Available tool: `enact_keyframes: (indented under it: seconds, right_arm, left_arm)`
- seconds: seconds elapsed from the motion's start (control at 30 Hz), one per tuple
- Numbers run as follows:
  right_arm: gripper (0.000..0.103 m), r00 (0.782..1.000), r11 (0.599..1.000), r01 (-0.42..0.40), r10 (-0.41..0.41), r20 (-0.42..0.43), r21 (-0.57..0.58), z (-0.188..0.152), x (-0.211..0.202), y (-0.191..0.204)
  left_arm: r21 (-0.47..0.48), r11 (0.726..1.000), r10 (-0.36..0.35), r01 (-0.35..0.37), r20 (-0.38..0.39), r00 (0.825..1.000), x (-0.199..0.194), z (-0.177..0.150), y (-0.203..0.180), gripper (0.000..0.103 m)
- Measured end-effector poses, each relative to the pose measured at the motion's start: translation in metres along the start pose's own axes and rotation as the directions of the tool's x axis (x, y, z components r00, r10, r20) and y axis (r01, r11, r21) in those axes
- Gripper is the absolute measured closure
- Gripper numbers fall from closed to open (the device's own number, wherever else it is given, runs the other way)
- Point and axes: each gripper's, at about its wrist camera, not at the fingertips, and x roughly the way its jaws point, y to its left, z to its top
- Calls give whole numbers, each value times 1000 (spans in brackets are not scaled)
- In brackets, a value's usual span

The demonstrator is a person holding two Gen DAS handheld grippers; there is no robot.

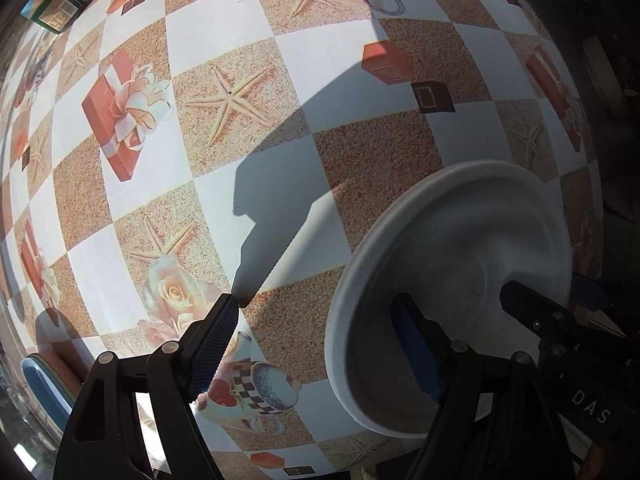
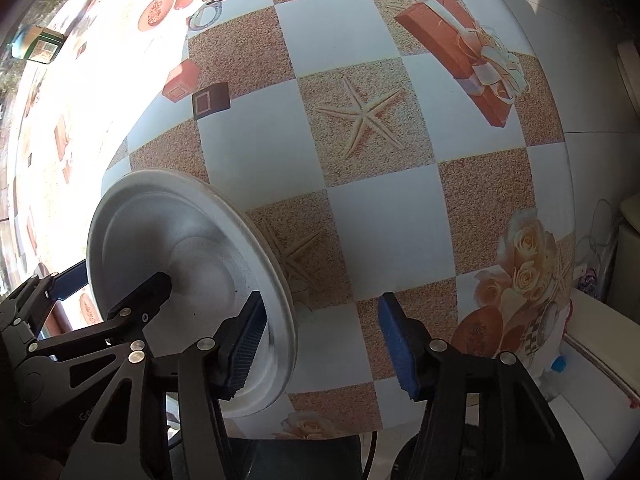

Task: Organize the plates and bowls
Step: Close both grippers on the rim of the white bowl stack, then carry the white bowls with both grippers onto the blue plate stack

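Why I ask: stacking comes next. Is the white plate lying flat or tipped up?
Tipped up: the white plate faces both cameras steeply, not flat on the tablecloth.

My left gripper [image 1: 320, 344] has its 2 fingers spread wide. My right gripper [image 2: 324, 344] is likewise spread, its fingers apart, the 2 grippers close together and crossing.

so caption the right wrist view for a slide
Open right gripper beside a white plate on the checkered table.
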Motion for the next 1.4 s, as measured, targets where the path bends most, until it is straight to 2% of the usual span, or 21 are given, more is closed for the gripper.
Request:
enact_keyframes:
  seconds: [0.17,0.27,0.3,0.4,0.73,1.2,1.3,1.4]
  right_arm:
    - [81,998,998,-59,58,-35,-12,1,6,15]
    - [81,999,998,-35,34,-30,-46,2,4,34]
    - [81,999,998,-36,34,-31,-57,2,3,39]
    - [81,999,996,-13,10,-40,-91,-1,3,59]
    - [81,997,975,-26,11,-72,-221,-14,16,142]
    - [81,994,917,-42,-2,-111,-398,-40,32,259]
    - [81,993,907,-40,-9,-114,-420,-50,40,278]
    - [81,993,902,-33,-18,-114,-430,-40,44,289]
  left_arm:
    - [36,999,-13,13,22,1000,6,2,-16,34]
    - [69,997,-26,23,37,999,4,2,-24,53]
    - [77,997,-35,32,36,999,4,1,-27,63]
    - [51,998,-37,35,32,999,7,0,-24,64]
    - [-64,998,-5,7,30,1000,22,-28,15,63]
    - [-248,969,26,-17,31,999,43,-65,62,63]
    - [-275,961,27,-18,28,999,47,-63,57,62]
    - [-288,958,24,-14,32,999,51,-58,50,61]
